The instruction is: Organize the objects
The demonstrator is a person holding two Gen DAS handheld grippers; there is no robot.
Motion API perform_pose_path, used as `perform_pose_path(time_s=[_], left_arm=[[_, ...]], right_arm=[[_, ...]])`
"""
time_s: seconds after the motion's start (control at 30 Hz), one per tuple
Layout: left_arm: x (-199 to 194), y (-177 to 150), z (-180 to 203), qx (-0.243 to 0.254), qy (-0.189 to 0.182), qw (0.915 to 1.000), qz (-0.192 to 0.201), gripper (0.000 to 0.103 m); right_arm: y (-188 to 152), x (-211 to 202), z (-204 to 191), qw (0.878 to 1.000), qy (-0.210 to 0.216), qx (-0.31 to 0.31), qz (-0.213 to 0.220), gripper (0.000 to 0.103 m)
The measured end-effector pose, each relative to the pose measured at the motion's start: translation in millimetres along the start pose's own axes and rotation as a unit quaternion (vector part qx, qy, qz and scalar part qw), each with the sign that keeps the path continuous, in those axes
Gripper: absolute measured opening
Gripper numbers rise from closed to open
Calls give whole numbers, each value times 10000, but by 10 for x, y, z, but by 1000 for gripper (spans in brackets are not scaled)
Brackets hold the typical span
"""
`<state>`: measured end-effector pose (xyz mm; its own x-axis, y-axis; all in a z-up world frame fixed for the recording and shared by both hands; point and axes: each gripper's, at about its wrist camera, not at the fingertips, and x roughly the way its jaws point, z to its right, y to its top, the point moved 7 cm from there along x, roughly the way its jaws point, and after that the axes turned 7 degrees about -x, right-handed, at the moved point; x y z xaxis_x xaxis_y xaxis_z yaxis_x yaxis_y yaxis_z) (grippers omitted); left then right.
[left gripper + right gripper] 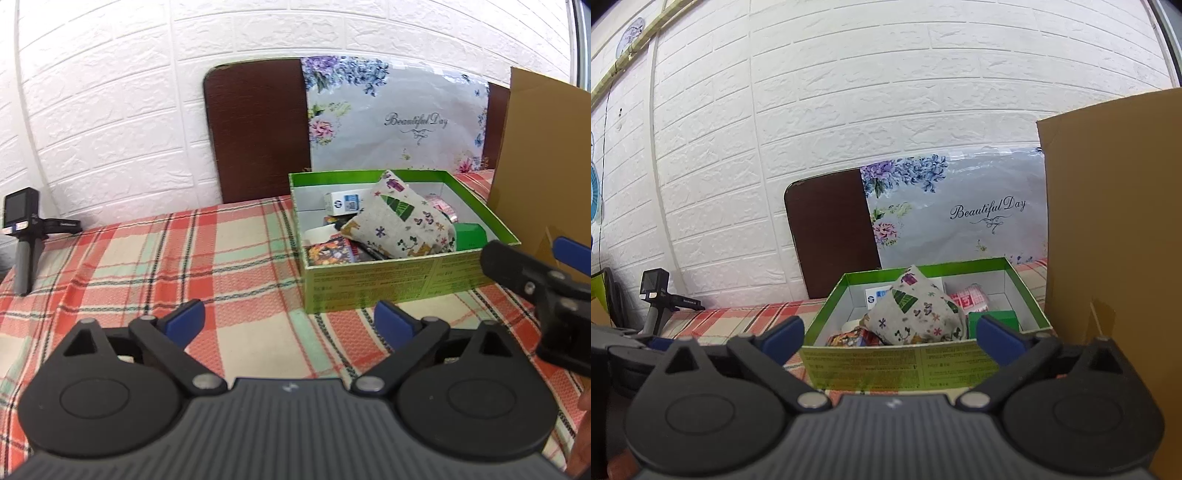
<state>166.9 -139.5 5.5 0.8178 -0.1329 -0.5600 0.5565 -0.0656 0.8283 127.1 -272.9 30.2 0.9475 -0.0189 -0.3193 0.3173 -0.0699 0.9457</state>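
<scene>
Left gripper (pixel 288 321) wide open over plaid cloth (pixel 147 251), nothing between; green box (pixel 388 280) ahead, patterned pouch (pixel 399 221) inside.

Two wrist fisheye views, both faced toward the white brick wall (pixel 886 92).

Left view: set above the plaid cloth (pixel 147 258), angled down, the green box (pixel 388 280) seen near, ahead and to the right. Right view: held lower and more level, the green box (pixel 897 363) met close, straight ahead. Shared by both: box, floral bag (pixel 399 118), cardboard sheet (pixel 1115 221), small camera on its stand (pixel 18 218).
</scene>
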Motion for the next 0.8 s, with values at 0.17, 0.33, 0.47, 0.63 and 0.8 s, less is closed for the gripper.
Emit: perform_pose_path(time_s=[0.17, 0.33, 0.47, 0.63, 0.8], left_arm=[[-100, -31, -39, 77, 113, 9999, 100, 103], [-139, -83, -66, 86, 153, 9998, 67, 103], [-152, -124, -53, 175, 214, 9996, 42, 103], [-163, -169, -49, 171, 214, 9996, -39, 103], [-161, -225, -54, 127, 260, 9995, -146, 103]], right_arm=[[-52, -29, -19, 9999, 48, 45, -142, 103], [-116, -51, -35, 9996, 60, 78, -276, 103], [-127, -93, -32, 9995, 34, 126, -301, 103], [-140, -110, -32, 9992, 2, 172, -369, 103], [-159, -99, -24, 9989, -56, 205, -415, 103]])
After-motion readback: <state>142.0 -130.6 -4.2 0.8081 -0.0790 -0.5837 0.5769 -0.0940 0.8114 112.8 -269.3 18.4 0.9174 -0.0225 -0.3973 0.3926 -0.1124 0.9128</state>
